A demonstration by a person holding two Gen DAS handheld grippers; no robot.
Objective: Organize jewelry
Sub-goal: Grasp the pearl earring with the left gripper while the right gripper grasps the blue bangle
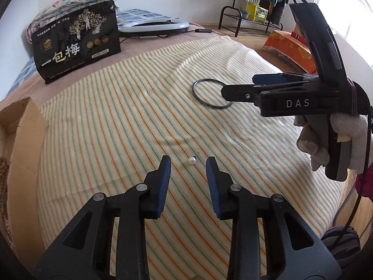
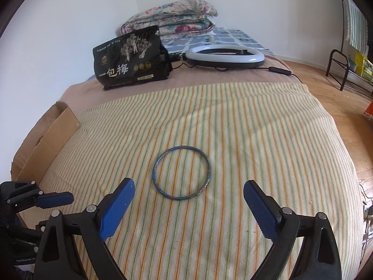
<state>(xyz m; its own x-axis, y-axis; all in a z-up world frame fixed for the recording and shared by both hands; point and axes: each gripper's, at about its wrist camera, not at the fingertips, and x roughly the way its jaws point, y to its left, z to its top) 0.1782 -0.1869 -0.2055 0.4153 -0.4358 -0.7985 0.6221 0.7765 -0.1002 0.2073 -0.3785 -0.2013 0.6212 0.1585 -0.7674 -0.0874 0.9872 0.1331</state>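
Note:
A small white pearl earring (image 1: 191,160) with a thin post lies on the striped blanket (image 1: 130,121). My left gripper (image 1: 188,162) hangs just over it, its blue pads on either side and a gap to each, so nothing is gripped. A thin blue bangle (image 2: 181,173) lies flat on the blanket (image 2: 256,128) ahead of my right gripper (image 2: 189,192), which stands wide open and holds nothing. In the left wrist view the right gripper's finger (image 1: 242,92) reaches over the bangle (image 1: 205,93) from the right.
An open cardboard box (image 2: 46,137) stands at the blanket's left edge. At the back are a black printed bag (image 2: 130,63), a ring light (image 2: 225,57) with its cable, and folded floral bedding (image 2: 172,16). A metal rack (image 1: 244,18) stands on the wooden floor to the right.

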